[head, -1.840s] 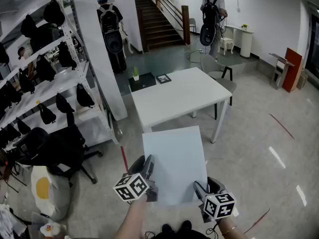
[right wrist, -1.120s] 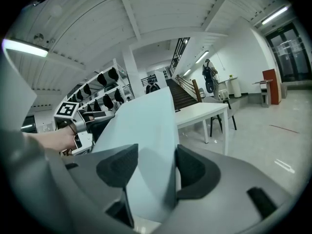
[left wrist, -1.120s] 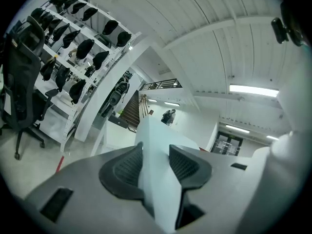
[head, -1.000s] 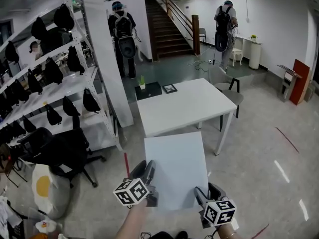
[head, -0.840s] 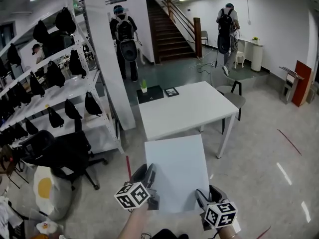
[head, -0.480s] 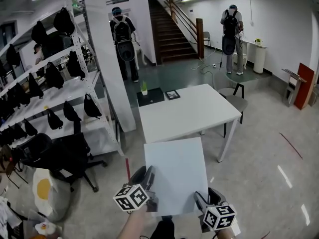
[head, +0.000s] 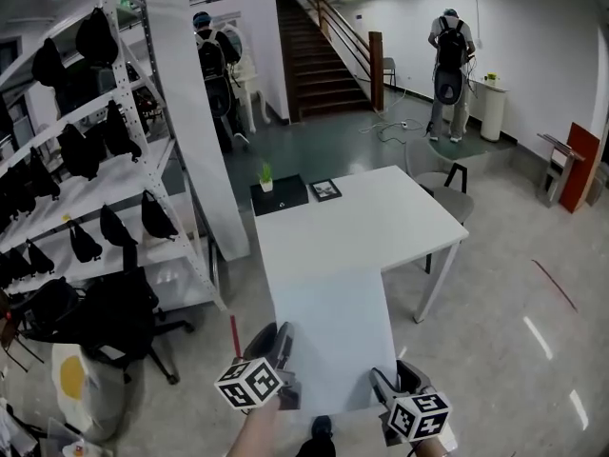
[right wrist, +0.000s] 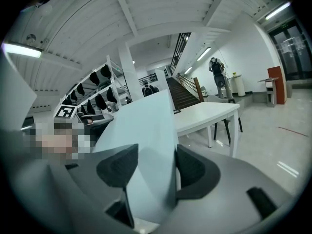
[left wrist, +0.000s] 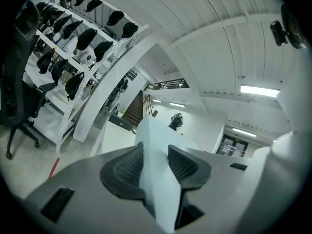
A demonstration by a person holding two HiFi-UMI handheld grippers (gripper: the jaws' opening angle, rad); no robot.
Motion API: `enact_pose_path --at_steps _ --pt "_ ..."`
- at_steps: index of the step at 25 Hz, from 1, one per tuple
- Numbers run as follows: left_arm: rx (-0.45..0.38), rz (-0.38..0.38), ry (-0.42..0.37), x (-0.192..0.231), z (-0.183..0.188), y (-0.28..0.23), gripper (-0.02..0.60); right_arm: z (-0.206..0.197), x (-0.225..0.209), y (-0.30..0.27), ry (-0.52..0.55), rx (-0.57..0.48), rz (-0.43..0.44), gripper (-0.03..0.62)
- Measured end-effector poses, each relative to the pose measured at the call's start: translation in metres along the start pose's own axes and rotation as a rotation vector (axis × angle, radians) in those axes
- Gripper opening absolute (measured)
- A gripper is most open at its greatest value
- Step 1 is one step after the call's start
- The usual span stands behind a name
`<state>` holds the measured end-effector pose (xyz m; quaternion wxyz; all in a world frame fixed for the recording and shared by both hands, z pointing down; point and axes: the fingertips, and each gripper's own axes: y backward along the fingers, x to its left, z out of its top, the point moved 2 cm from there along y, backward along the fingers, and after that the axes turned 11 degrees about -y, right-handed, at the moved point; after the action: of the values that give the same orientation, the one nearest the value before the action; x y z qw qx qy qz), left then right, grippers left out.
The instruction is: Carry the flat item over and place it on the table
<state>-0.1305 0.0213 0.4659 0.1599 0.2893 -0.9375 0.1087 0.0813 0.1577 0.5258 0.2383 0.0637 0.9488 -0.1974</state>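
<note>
Left claw (head: 284, 343) tightening on sheet (head: 328, 336), right claw (head: 383, 386) gripping

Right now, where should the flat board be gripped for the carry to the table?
Its near edge, one corner each, coming in from that side: the board is thin, wide and roughly level. The left gripper, jaws just closing further, and right gripper pinch it there.

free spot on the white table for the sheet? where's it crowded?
Most of the white table is bare, from its near edge to the right corner by the grey chair. Only the far-left corner is taken: a black mat with a small plant, a framed picture beside it. Left of the table, the shelf rack and office chair crowd the floor.
</note>
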Motion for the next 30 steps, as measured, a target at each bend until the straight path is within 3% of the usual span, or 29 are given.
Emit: enact_pose_path --at_steps 10,18,30 --pt "-0.003 -0.033 -0.009 0.062 0.048 -0.105 0.153 0.055 0.002 -0.115 -0.018 -0.009 -0.018 0.243" --pt "-0.003 -0.047 0.007 0.103 0.07 -0.158 0.149 0.082 0.006 -0.178 -0.021 -0.015 -0.03 0.242" --pt "-0.005 0.015 0.038 0.142 0.085 -0.214 0.146 0.117 -0.002 -0.25 -0.002 0.011 0.001 0.239"
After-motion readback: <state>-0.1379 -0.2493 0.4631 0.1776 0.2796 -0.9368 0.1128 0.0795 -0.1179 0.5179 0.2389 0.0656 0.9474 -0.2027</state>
